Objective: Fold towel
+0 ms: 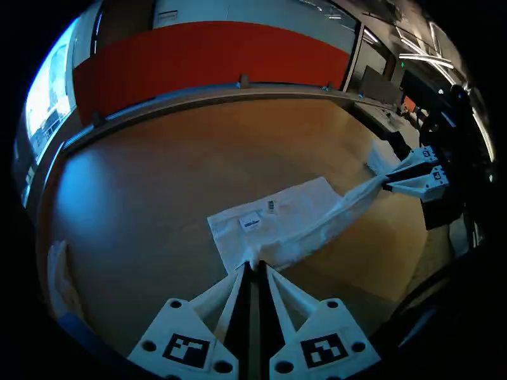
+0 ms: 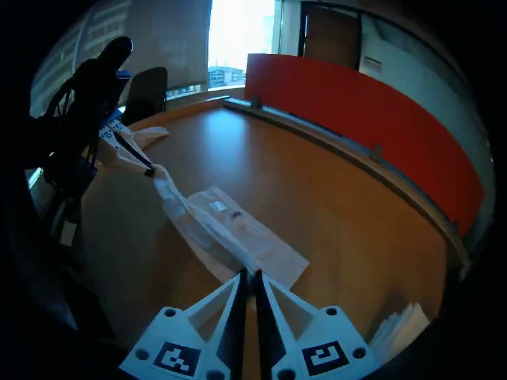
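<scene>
A white towel (image 1: 285, 215) with a small label lies partly flat on the wooden table (image 1: 190, 158). Its near edge is lifted and stretched taut between both grippers. My left gripper (image 1: 253, 267) is shut on one end of that edge at the bottom of the left gripper view. The right gripper (image 1: 388, 180) pinches the other end, at the right. In the right gripper view the towel (image 2: 234, 231) runs from my right gripper (image 2: 249, 273), shut on it, up and left to the left gripper (image 2: 151, 171).
A stack of folded white cloth (image 1: 60, 278) sits at the table's edge (image 2: 399, 329). Another loose white cloth (image 2: 149, 134) lies beyond the left gripper. A red partition (image 1: 209, 57) lines the far side. A person (image 2: 95, 82) and a chair (image 2: 146, 88) stand by the window.
</scene>
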The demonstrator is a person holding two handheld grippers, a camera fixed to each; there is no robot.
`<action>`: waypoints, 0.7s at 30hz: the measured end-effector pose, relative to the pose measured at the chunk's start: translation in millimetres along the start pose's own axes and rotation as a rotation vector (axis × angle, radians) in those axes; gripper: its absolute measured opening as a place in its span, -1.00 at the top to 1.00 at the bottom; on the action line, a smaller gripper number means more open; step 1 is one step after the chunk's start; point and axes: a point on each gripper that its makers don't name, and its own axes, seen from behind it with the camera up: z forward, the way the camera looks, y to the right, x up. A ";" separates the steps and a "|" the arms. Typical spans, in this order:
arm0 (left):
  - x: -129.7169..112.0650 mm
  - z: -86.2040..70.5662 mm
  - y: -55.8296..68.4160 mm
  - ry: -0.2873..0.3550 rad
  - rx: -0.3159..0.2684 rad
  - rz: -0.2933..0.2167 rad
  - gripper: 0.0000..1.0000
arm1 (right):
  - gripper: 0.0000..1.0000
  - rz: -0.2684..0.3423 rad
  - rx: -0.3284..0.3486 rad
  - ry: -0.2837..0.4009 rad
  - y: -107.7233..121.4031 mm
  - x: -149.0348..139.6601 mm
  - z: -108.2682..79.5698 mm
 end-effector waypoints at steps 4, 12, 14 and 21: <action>4.9 15.8 -7.4 -0.011 0.009 0.001 0.84 | 0.82 -0.010 -0.010 -0.013 11.2 -0.4 12.3; 7.6 39.6 -16.9 -0.034 0.011 0.011 0.84 | 0.83 -0.004 -0.003 -0.048 22.2 -10.5 31.2; 6.3 44.2 -18.0 -0.042 0.008 0.015 0.84 | 0.83 0.001 -0.002 -0.054 23.9 -12.9 35.0; -3.4 63.8 -22.3 -0.070 0.010 0.030 0.84 | 0.83 0.014 0.006 -0.083 28.8 -25.9 49.4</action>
